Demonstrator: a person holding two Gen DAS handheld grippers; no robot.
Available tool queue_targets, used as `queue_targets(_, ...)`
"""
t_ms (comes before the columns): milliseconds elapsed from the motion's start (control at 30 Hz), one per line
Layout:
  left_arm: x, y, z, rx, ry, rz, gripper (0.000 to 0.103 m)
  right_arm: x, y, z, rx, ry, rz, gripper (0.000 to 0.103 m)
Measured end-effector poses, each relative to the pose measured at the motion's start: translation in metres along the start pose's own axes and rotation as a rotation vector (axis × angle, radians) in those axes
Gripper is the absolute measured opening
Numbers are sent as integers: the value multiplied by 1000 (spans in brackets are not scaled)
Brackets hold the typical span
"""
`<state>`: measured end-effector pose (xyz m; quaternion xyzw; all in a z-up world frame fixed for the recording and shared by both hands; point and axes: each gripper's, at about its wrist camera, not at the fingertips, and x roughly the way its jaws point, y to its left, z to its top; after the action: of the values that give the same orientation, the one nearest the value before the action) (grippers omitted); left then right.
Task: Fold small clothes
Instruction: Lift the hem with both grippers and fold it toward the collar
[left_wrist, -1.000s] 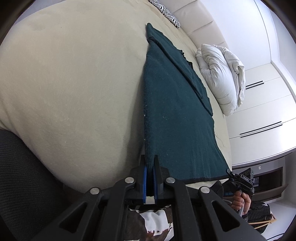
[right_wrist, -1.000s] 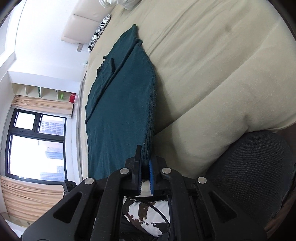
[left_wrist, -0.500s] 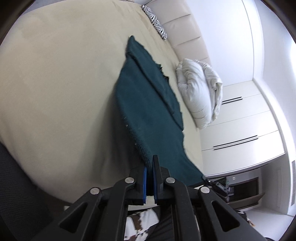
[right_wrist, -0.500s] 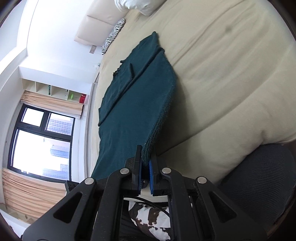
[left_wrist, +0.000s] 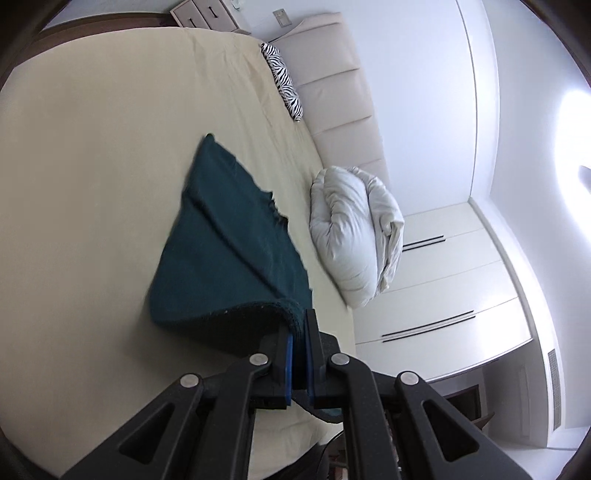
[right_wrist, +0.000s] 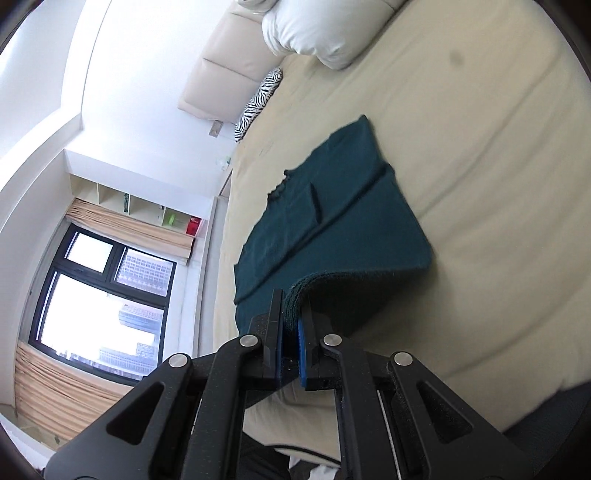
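Beige bedsheet (left_wrist: 92, 177) fills both my views, with a crumpled white duvet (left_wrist: 354, 236) near the padded headboard. My dark teal knitted garment (left_wrist: 229, 251) lies on that sheet short of the duvet; its near hem is lifted, its underside hidden in shadow. My left gripper (left_wrist: 300, 328) and right gripper (right_wrist: 291, 314) each pinch a hem corner tight, angled slightly downward.

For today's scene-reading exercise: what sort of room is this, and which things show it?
Most likely a bedroom: a wide bed with a cream sheet, a padded cream headboard, a bundled white duvet and white built-in wardrobes.
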<state>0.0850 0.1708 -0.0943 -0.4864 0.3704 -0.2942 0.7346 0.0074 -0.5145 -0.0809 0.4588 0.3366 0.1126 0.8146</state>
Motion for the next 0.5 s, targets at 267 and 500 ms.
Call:
queue_targets(267, 45, 9, 65, -62, -37, -12, 6, 51, 12, 68, -1, -48, -29, 5)
queue_targets(500, 93, 16, 115, -58, -34, 42, 6, 113, 7, 131, 9, -91, -62, 5)
